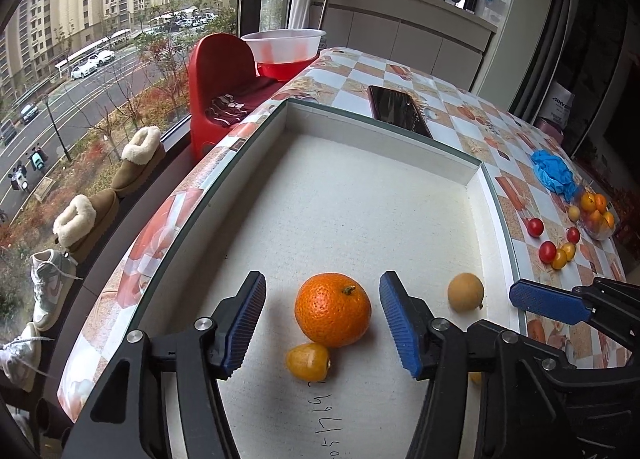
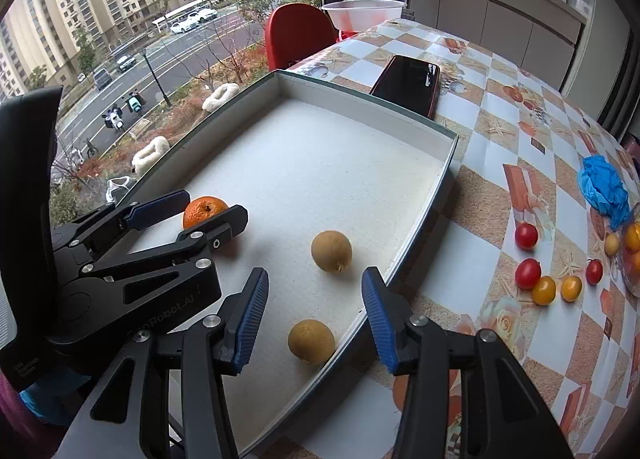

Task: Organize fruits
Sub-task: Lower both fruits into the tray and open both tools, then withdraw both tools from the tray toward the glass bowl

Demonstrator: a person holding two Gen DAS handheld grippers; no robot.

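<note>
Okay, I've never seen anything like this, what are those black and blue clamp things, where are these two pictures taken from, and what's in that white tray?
They are two hand-held grippers; a person works one in each hand. Each carries a camera looking along its fingers, so one picture is from the left gripper, the other from the right gripper. Both are open and hold nothing. The white tray sits on a checked table. In it lie an orange, a small yellow fruit touching it, and two tan round fruits. Cherry tomatoes, a phone and a blue glove lie outside the tray.
</note>
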